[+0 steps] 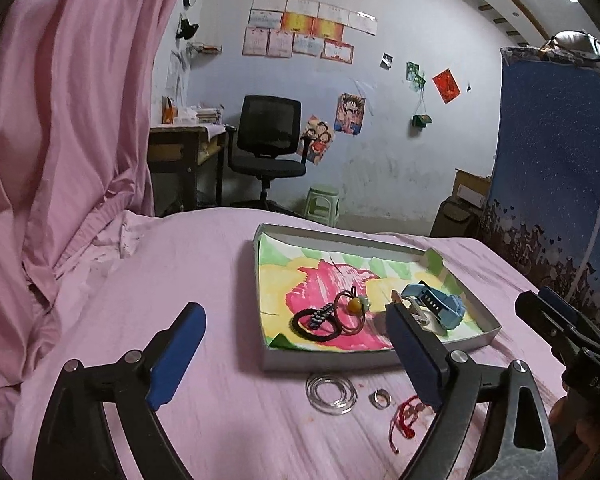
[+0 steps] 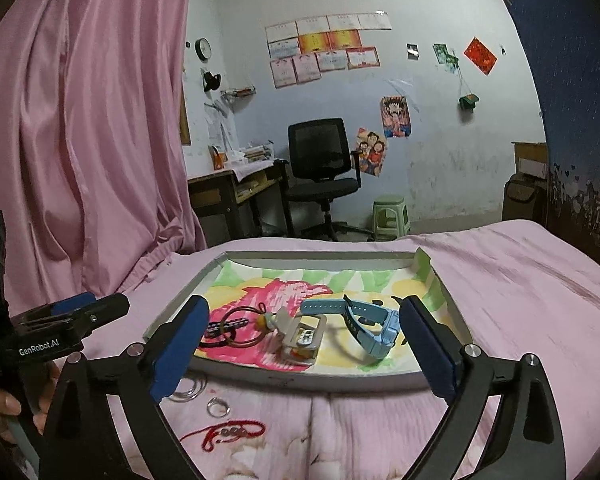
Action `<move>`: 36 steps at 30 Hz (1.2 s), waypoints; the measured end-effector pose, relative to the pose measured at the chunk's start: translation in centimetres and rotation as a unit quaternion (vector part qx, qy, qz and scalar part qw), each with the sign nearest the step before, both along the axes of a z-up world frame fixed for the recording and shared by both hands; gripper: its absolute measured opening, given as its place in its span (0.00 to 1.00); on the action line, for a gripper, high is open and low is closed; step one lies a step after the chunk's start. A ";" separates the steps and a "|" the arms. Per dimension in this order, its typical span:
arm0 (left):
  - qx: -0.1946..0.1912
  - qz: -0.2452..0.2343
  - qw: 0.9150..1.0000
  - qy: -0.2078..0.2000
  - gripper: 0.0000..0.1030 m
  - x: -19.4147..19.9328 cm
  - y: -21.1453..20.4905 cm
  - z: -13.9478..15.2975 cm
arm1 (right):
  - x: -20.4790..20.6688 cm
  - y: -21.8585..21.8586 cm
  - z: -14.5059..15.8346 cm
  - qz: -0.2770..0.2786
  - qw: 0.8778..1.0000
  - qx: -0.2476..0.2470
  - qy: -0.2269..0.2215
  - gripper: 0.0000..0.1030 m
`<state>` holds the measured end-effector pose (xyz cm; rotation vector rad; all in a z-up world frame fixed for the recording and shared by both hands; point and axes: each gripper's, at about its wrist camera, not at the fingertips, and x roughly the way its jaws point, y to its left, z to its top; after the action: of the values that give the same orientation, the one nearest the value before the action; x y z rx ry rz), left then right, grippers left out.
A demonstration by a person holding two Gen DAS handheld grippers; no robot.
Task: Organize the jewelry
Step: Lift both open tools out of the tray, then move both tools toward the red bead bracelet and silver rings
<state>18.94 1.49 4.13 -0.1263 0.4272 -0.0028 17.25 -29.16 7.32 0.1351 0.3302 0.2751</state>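
Red cord (image 1: pixel 404 420) half-hidden behind left tongs (image 1: pixel 296 356)

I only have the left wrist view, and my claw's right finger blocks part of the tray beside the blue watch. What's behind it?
Observer: A white case with its lid open. It lies in the tray between the hair ties and the watch.
Operator: Is the right claw open? I only see its side.
Observer: Yes, the right claw is wide open and empty, aimed over the tray.
Operator: And the red string? It's half hidden for me.
Observer: The red string lies whole on the sheet, outside the tray and near the ring.
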 end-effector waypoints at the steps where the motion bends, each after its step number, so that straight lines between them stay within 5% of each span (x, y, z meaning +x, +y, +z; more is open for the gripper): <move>1: 0.001 0.000 1.000 -0.001 0.89 -0.3 0.0 0.0 | -0.4 0.0 0.0 0.001 1.000 0.000 -0.002 0.95; 20: 0.009 0.001 1.000 0.006 0.94 -4.9 0.9 -1.2 | -4.4 0.9 -1.5 0.030 0.999 -0.023 0.005 0.98; 36: -0.002 -0.013 0.991 0.130 0.94 -2.2 1.8 -3.9 | -2.9 1.8 -3.7 0.047 0.995 -0.052 0.075 0.99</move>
<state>16.75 3.30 0.21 -0.1253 0.6901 -0.0136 14.36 -27.37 3.58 0.0372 0.4992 0.3408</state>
